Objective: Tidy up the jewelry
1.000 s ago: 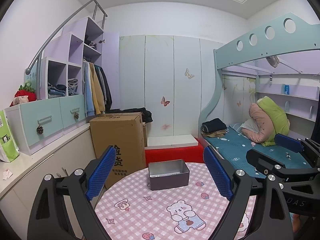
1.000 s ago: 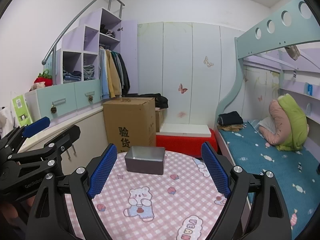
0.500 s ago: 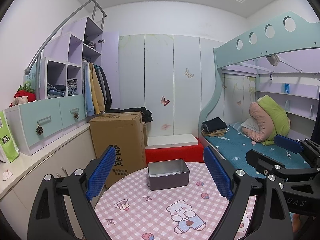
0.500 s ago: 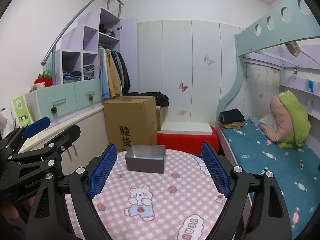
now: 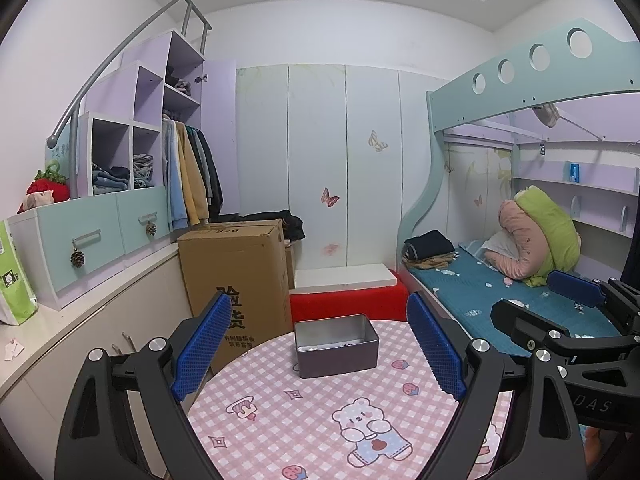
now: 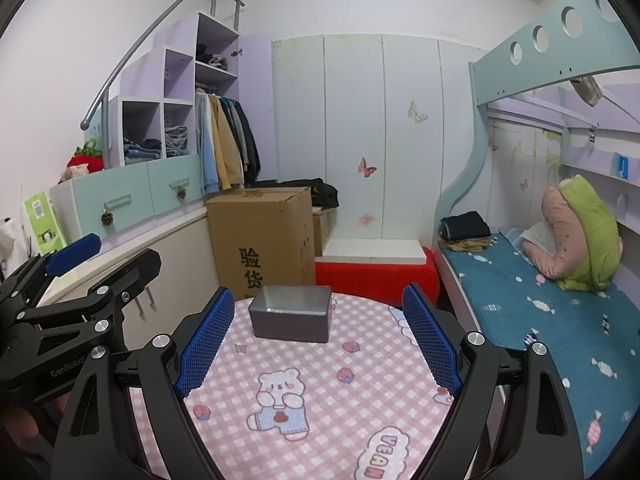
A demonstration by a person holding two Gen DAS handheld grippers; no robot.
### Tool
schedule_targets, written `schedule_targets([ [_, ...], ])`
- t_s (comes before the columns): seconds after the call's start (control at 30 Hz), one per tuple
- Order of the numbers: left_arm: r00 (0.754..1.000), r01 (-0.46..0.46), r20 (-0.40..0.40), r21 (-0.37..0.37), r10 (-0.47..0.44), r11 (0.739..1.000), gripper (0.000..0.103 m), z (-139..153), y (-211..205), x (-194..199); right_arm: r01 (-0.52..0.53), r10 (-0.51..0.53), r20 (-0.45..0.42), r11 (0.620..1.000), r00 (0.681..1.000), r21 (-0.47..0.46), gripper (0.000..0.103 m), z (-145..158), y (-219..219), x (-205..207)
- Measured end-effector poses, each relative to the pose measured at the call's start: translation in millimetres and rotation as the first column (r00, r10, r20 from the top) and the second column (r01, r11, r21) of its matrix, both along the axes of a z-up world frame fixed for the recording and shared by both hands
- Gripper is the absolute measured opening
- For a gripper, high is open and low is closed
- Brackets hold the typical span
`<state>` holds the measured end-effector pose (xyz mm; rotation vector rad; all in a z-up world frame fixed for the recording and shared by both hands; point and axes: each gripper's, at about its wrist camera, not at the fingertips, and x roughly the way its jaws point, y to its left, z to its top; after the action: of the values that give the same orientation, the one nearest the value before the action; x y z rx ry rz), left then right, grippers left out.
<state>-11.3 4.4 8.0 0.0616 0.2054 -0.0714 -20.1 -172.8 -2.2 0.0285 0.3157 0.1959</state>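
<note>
Left hand-held gripper (image 5: 318, 350) view shows tin (image 5: 336, 344) interior, right view only walls

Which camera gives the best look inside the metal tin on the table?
The left wrist view: it looks down past the rim of the metal tin to its floor and something pale lying there. The right wrist view shows mostly its outer walls and a sliver inside.

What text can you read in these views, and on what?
"验货": cardboard box.
"826": the box's top flap.
"VEGAN": pink checked tablecloth.
"GenRobot", cut off: left tool.
"DAS", cut off: right tool.
Box's smaller print and the green bag: too blurred.
</note>
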Motion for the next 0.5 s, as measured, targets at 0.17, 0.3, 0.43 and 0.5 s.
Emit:
schedule_targets([
  [0.17, 1.0, 0.0, -0.004, 0.002, 0.0, 1.0, 0.086, -1.6, 3.3, 4.4, 0.0, 0.0, 0.0, 1.0, 1.0, 0.0, 0.083, -0.2, 0.1, 1.0],
  [0.3, 1.0, 0.002, -0.006, 0.0, -0.002, 1.0, 0.087, -1.6, 3.1, 4.3, 0.001, -0.001, -0.003, 1.0, 1.0, -0.001, 0.083, -1.4, 0.0, 1.6],
  [0.43, 1.0, 0.001, -0.005, 0.001, -0.001, 1.0, 0.087, -1.2, 2.5, 3.9, 0.0, 0.0, -0.002, 1.0, 1.0, 0.001, 0.083, -0.3, 0.1, 1.4],
  [0.5, 1.0, 0.0, -0.005, 0.001, 0.0, 1.0, 0.087, -1.7, 3.2, 4.4, 0.0, 0.0, -0.004, 1.0, 1.0, 0.001, 0.083, -1.1, 1.0, 1.8],
])
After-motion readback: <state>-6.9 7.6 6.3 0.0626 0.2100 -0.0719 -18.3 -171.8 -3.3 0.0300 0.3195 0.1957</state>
